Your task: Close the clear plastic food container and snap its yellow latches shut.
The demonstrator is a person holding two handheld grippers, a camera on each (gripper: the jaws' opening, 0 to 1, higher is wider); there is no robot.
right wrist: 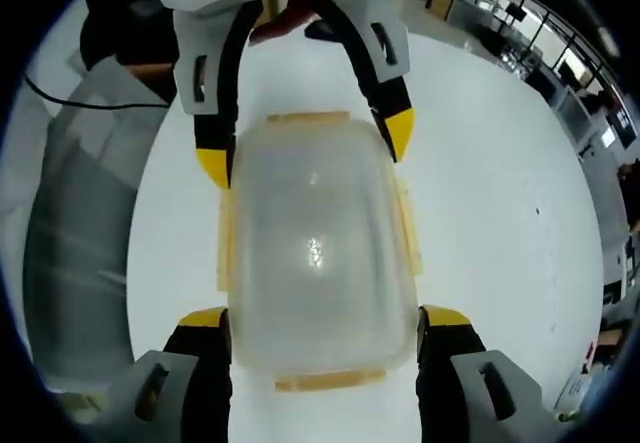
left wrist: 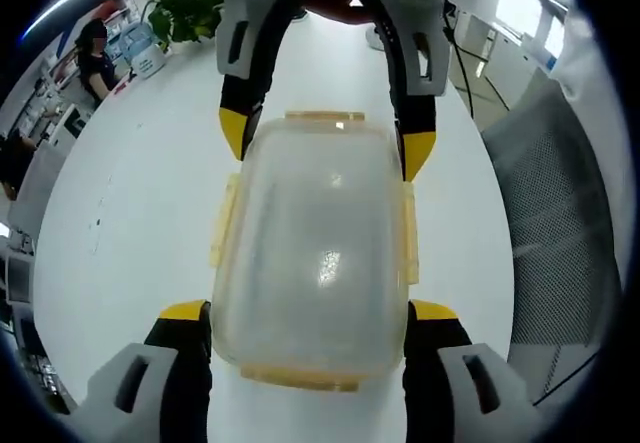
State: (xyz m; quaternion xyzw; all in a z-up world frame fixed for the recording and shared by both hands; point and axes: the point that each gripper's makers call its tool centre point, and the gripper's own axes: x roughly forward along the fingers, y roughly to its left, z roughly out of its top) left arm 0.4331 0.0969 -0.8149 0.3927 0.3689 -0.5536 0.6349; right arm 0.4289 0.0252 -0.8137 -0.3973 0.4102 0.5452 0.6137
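On the white tabletop (left wrist: 130,223) sits the clear container (left wrist: 315,248), lid on, yellow latches (left wrist: 223,223) along its edges. Left gripper (left wrist: 310,315) and right gripper (right wrist: 322,320) face each other, both spread, straddling opposite ends.

Container (left wrist: 312,248) on table (left wrist: 130,203), between facing left hand-held gripper (left wrist: 310,318) and right hand-held gripper (right wrist: 325,323).

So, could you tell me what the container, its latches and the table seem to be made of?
Container: clear, slightly frosted plastic by its look, with a glossy glint on the lid. Latches: translucent yellow plastic, apparently. Table: smooth white surface, probably laminate; the material is uncertain.
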